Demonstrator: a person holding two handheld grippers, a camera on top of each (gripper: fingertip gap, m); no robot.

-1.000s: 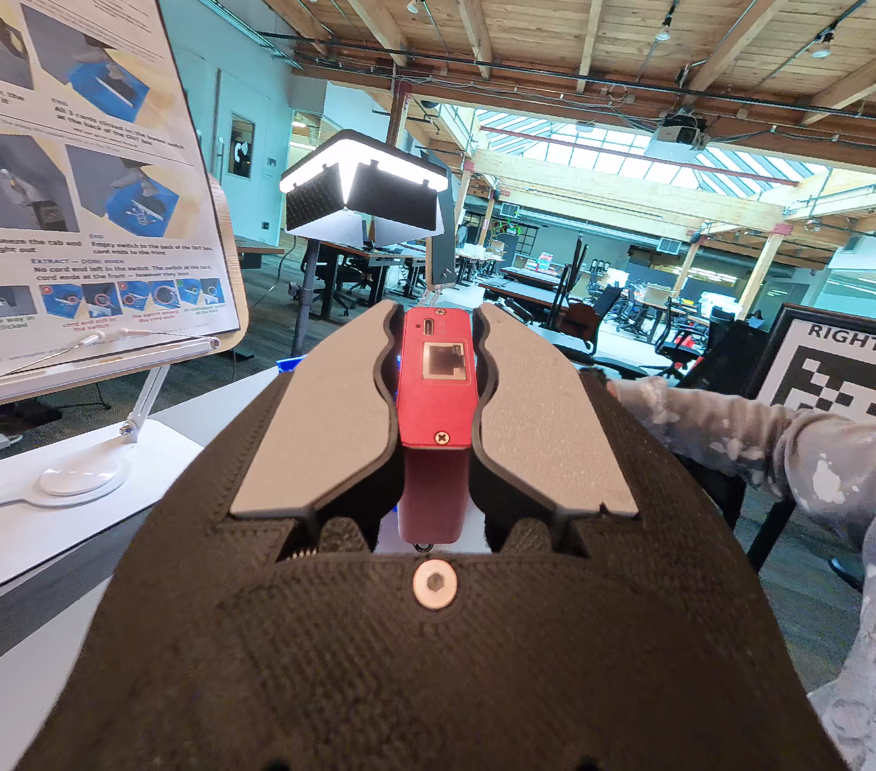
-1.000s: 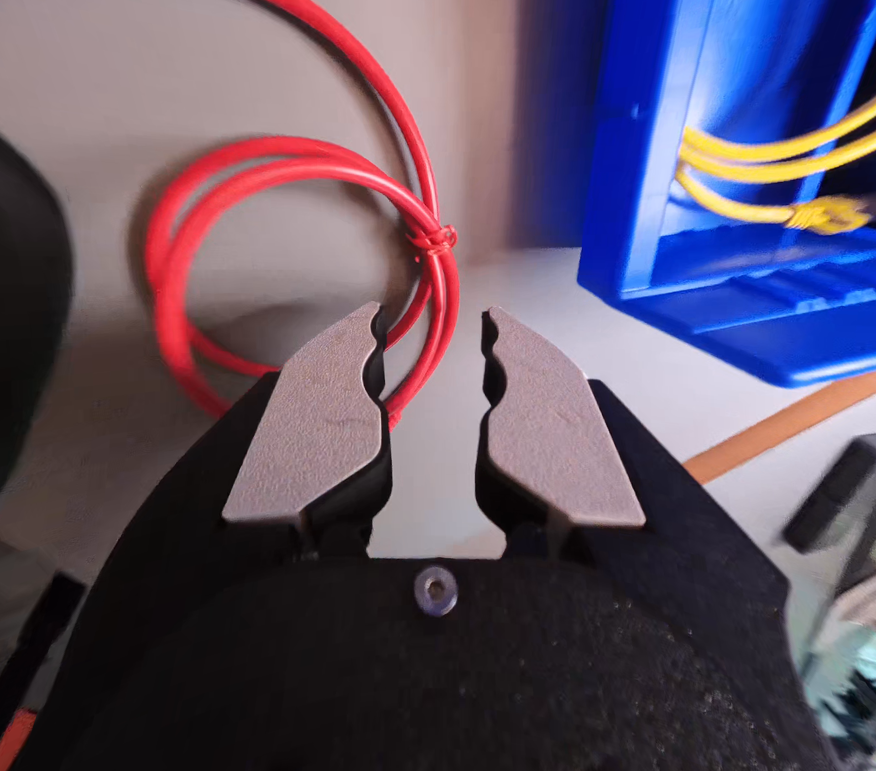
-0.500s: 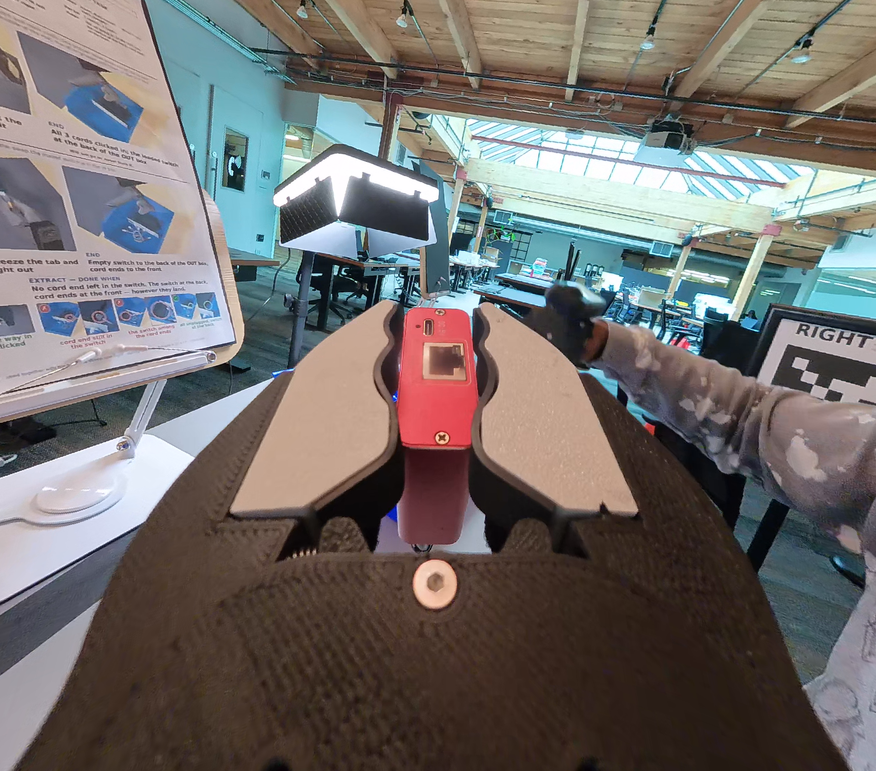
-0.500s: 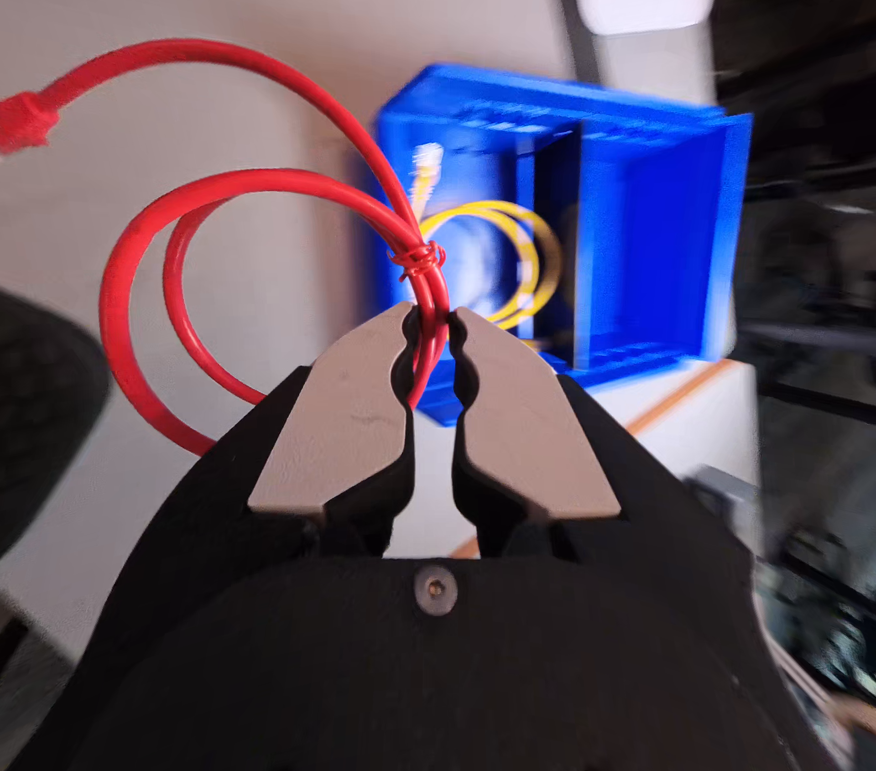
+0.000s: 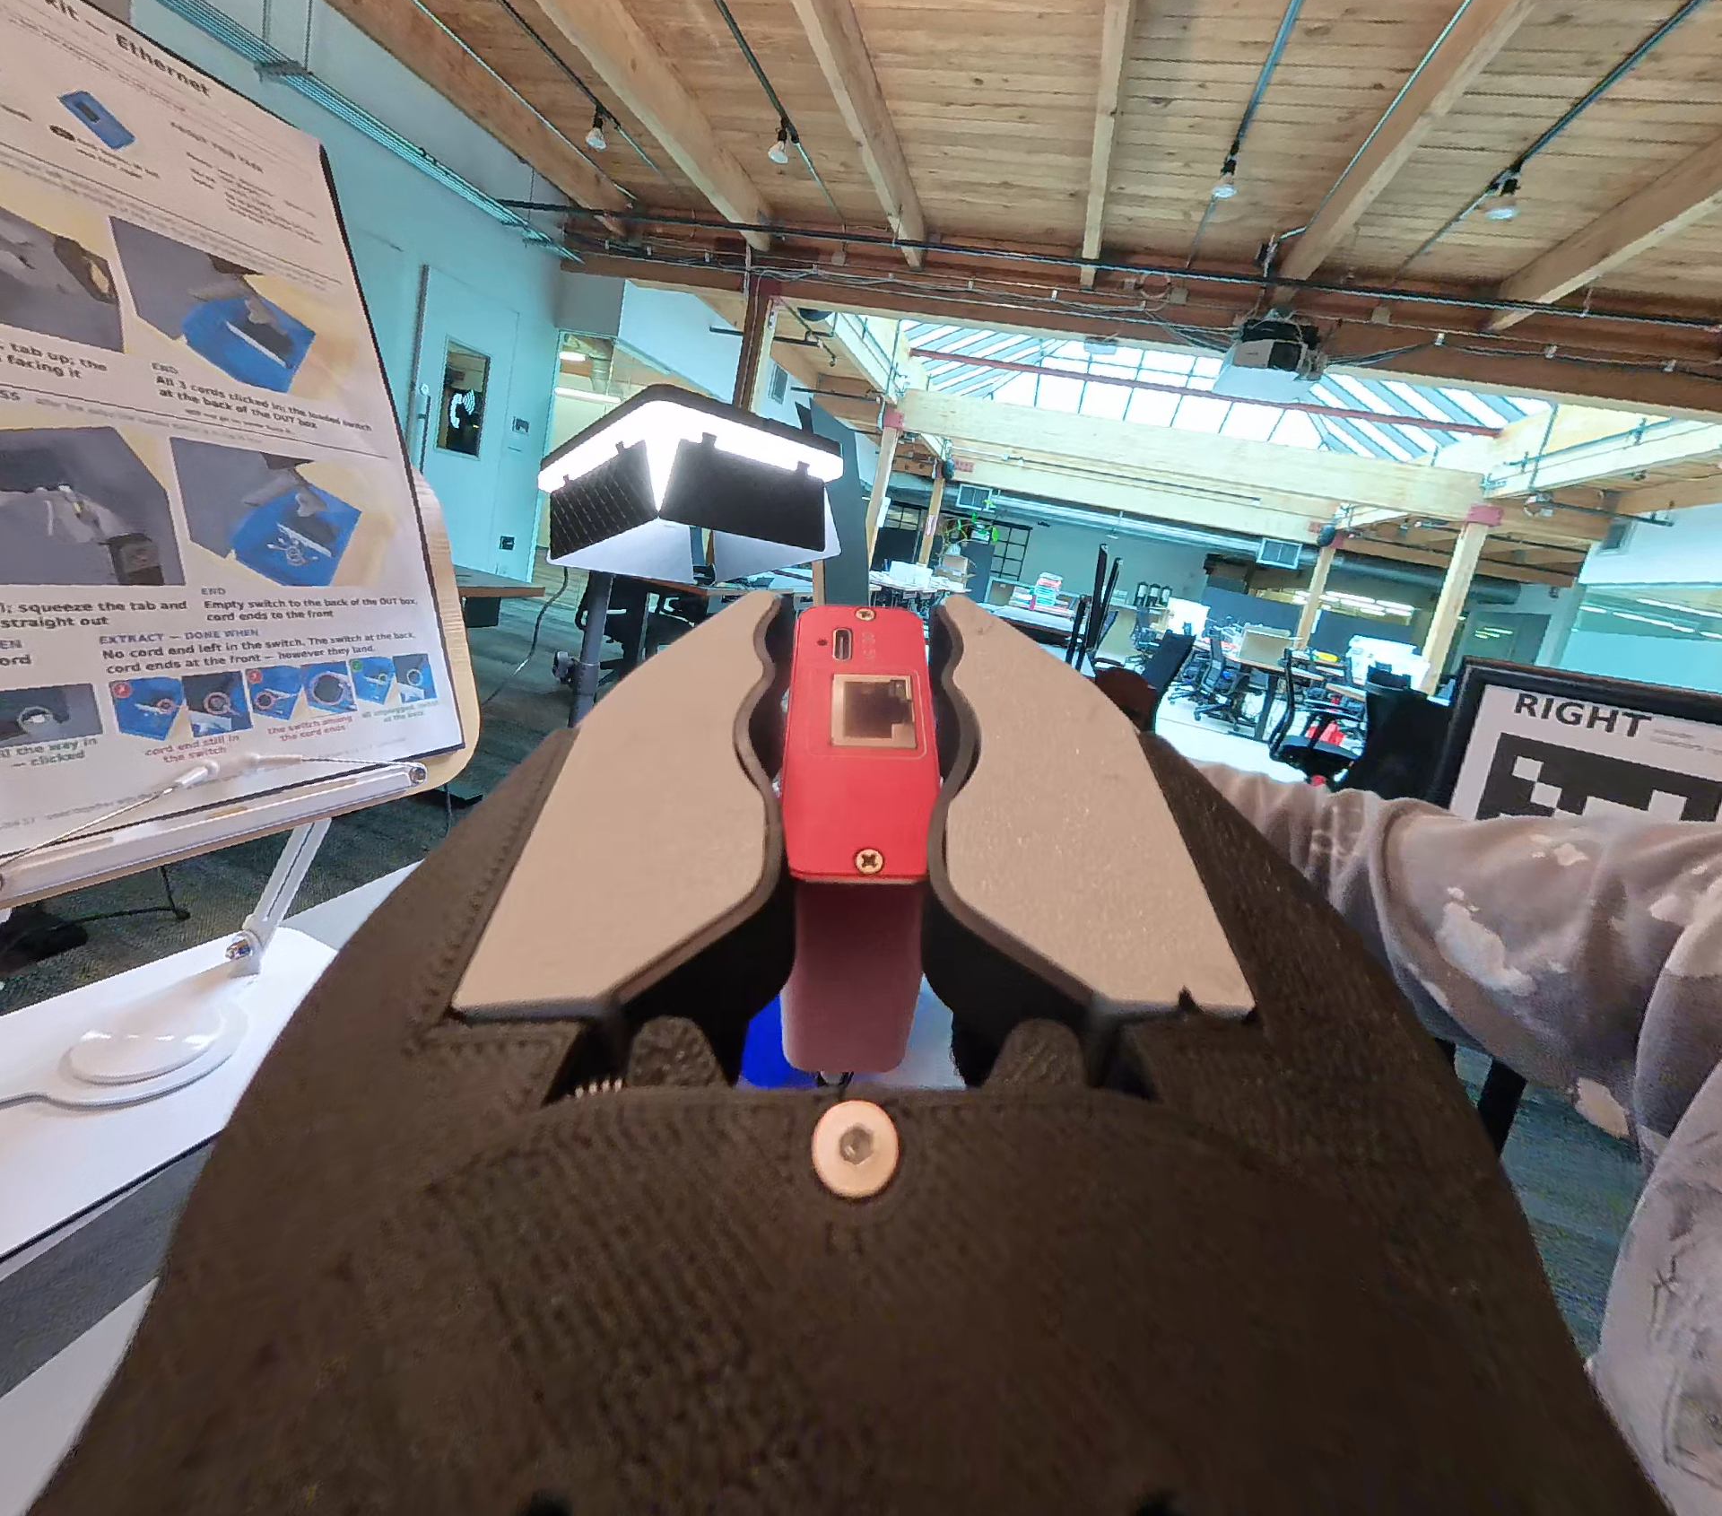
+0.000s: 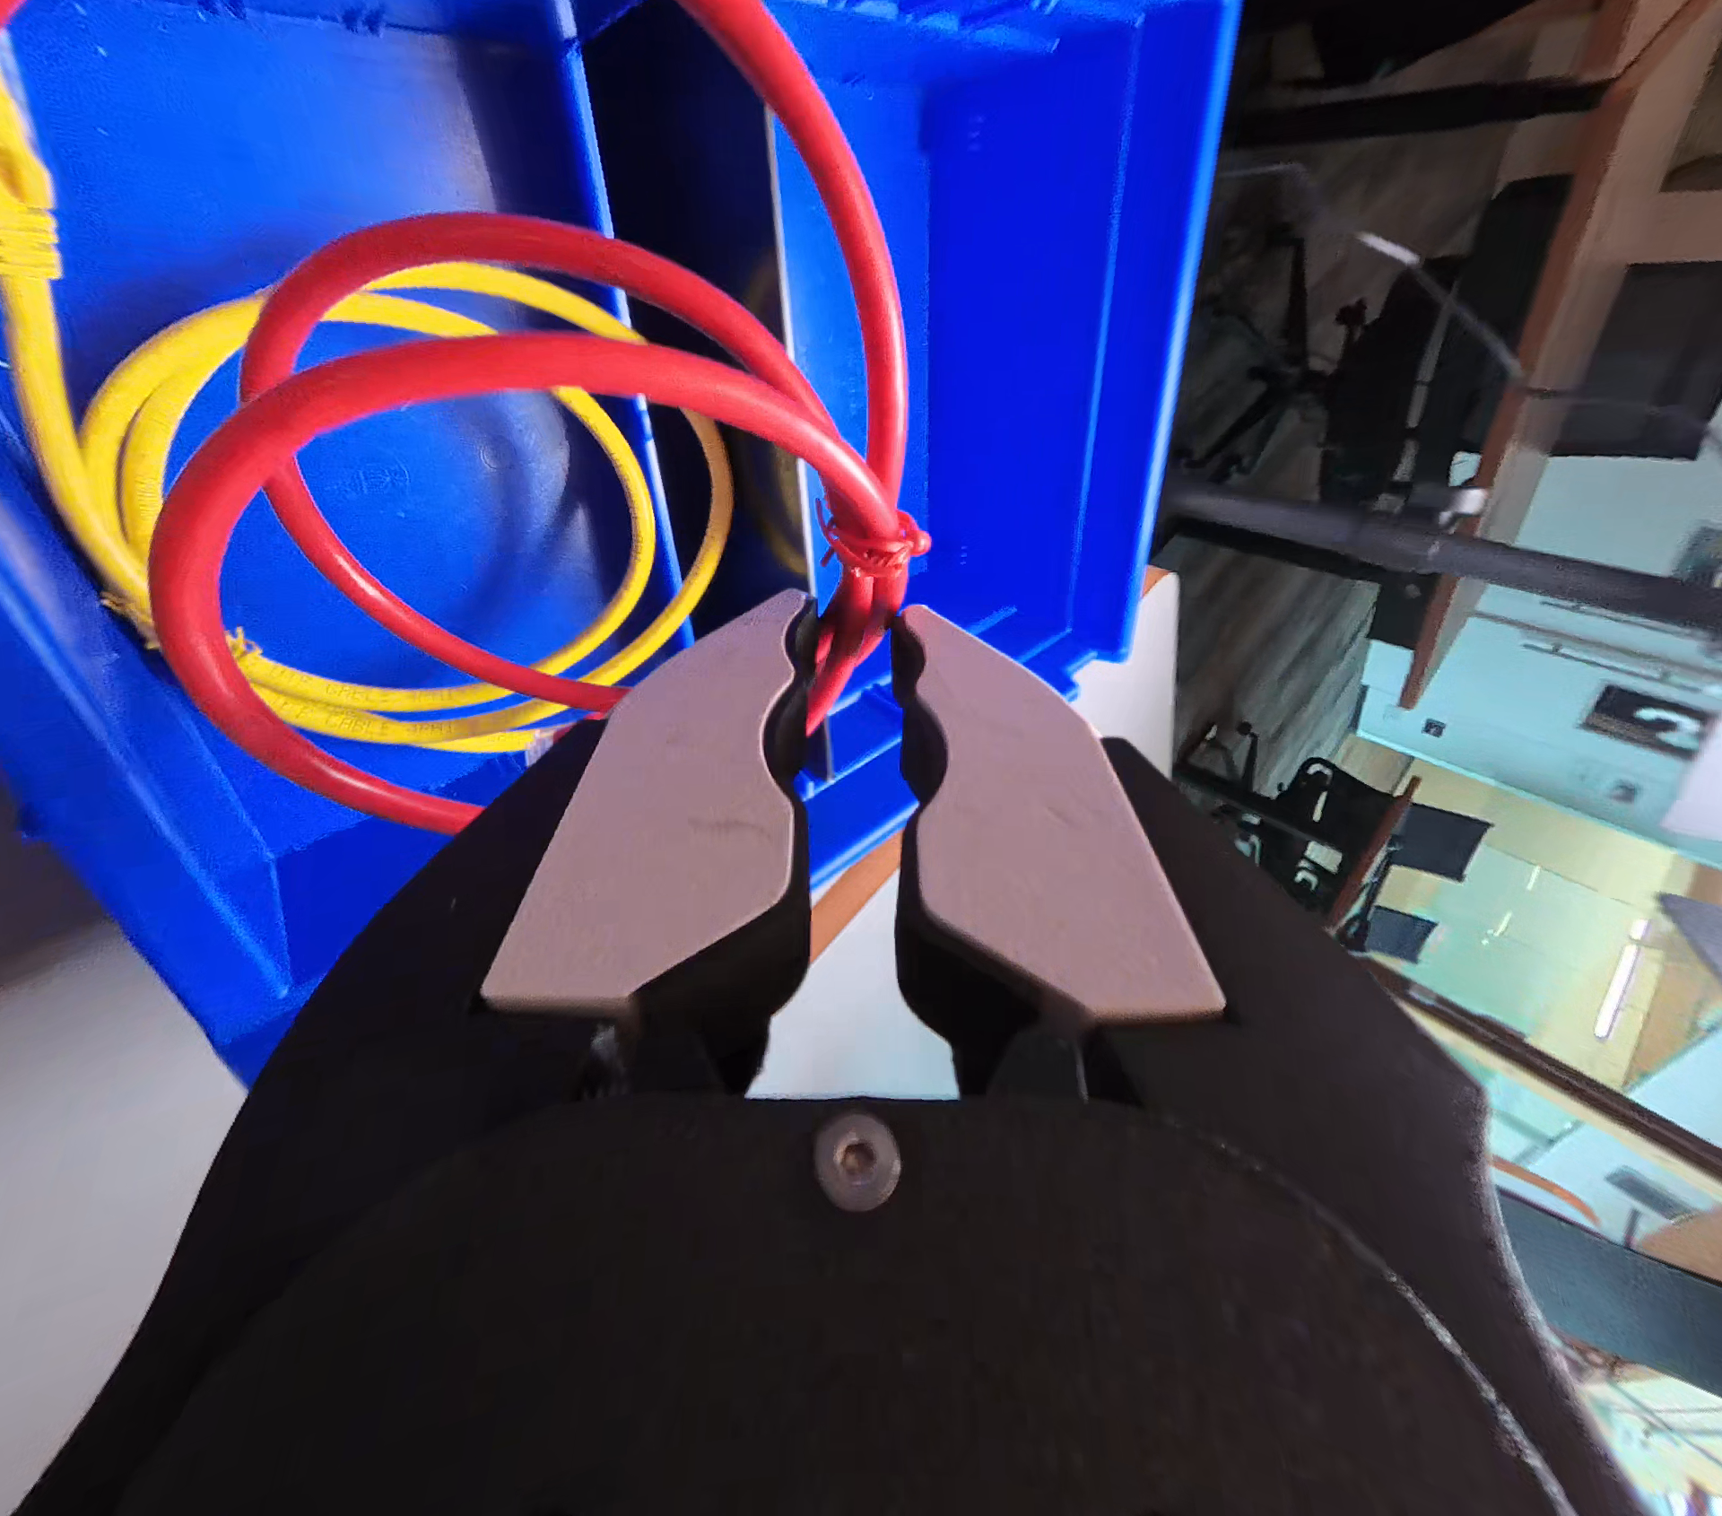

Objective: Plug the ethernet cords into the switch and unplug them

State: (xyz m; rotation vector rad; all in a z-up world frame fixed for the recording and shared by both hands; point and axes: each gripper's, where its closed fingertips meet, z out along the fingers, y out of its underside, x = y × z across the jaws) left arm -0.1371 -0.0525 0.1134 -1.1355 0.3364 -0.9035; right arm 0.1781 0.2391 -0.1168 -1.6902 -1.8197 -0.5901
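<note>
Your right gripper [image 6: 850, 623] is clenched on the coiled red ethernet cord [image 6: 522, 362] just below its twist tie. The cord is likely light, springy and smooth: regrip near a plug. At 9 o'clock, a glossy yellow cord [image 6: 643, 483] lies in the rigid blue plastic bin [image 6: 1034, 185]. Your left gripper [image 5: 857, 735] clamps the small red metal switch [image 5: 859, 805], port facing you.

The switch [image 5: 859, 763] sat between the left tool's [image 5: 853, 623] fingers, an instruction board [image 5: 186, 446] to its left. The right tool [image 6: 850, 614] pinched a coiled cord [image 6: 522, 371] before a bin [image 6: 1025, 241] holding another cord [image 6: 419, 688].
</note>
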